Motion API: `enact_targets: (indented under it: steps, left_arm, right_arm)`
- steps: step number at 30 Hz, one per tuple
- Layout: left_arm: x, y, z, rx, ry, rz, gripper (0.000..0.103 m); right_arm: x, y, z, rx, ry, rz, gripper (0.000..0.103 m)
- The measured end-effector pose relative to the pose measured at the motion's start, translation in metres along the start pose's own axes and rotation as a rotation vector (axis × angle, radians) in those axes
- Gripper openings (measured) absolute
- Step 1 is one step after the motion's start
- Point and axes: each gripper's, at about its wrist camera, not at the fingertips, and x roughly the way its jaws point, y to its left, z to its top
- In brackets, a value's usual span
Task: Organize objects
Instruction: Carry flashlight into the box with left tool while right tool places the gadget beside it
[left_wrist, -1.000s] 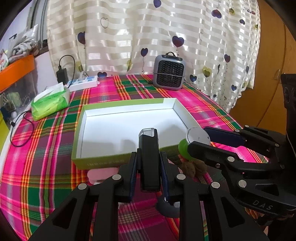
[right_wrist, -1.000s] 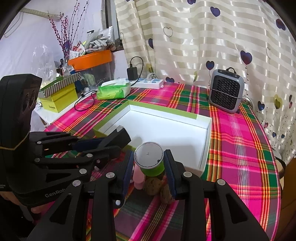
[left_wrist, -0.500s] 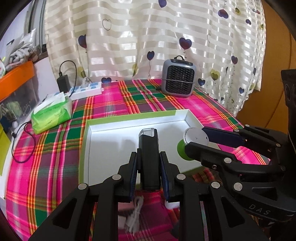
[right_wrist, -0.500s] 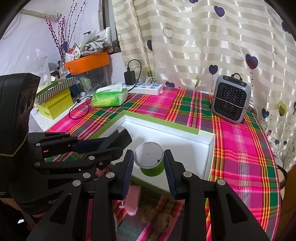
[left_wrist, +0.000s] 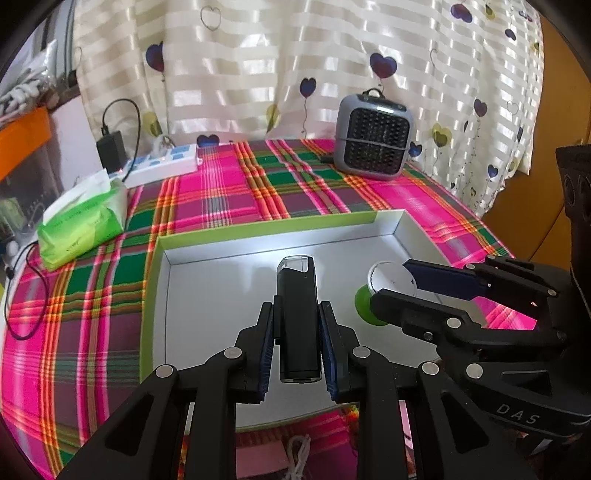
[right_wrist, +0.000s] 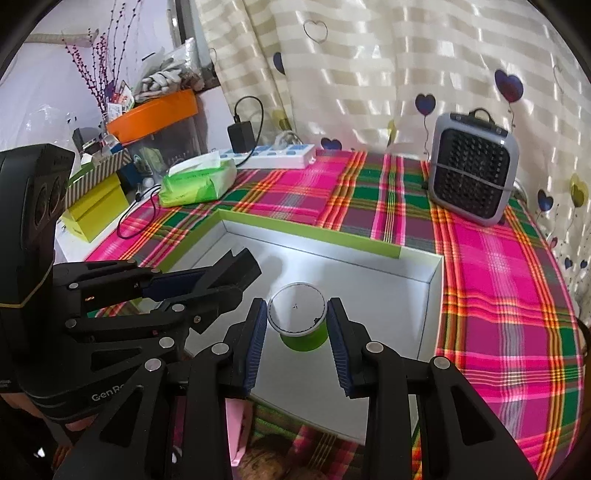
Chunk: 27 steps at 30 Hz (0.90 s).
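Observation:
My left gripper (left_wrist: 297, 347) is shut on a slim black device with a clear cap (left_wrist: 297, 317), held above the inside of a shallow white box with a green rim (left_wrist: 207, 295). To its right, my right gripper (right_wrist: 297, 328) is shut on a small green jar with a white lid (right_wrist: 297, 312), also over the box (right_wrist: 369, 288). In the left wrist view the jar (left_wrist: 384, 286) shows between the right gripper's fingers (left_wrist: 436, 280). In the right wrist view the left gripper (right_wrist: 229, 277) reaches in from the left.
A grey mini heater (left_wrist: 373, 142) stands at the back of the plaid tablecloth (left_wrist: 258, 188). A green tissue pack (left_wrist: 83, 218) and a white power strip (left_wrist: 162, 164) lie at the back left. A pink item (right_wrist: 236, 428) and brown lumps (right_wrist: 273, 465) lie before the box.
Both grippers have moved forward with their loads, from in front of the box's near wall to above its inside. The pink item and brown lumps have slid toward the bottom of view.

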Motion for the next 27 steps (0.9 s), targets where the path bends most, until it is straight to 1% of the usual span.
enact_targets:
  steps: [7, 14, 20, 23, 27]
  left_arm:
    - [0.018, 0.002, -0.003, 0.006, 0.047, 0.001, 0.021]
    - [0.024, -0.002, -0.006, 0.027, 0.069, 0.008, 0.021]
    - [0.021, -0.003, -0.005, 0.032, 0.058, 0.0, 0.022]
    - [0.017, -0.003, -0.004, 0.029, 0.047, 0.008, 0.022]
    - [0.009, -0.003, -0.003, 0.019, 0.031, 0.009, 0.023]
  right_arm:
    - [0.012, -0.005, -0.002, 0.008, 0.028, -0.003, 0.035]
    - [0.019, -0.01, -0.003, 0.02, 0.046, 0.0, 0.035]
    - [0.02, -0.009, -0.005, 0.014, 0.055, -0.012, 0.036]
    - [0.015, -0.009, -0.005, 0.008, 0.039, -0.022, 0.041]
    - [0.007, -0.006, -0.005, -0.004, 0.023, -0.032, 0.042]
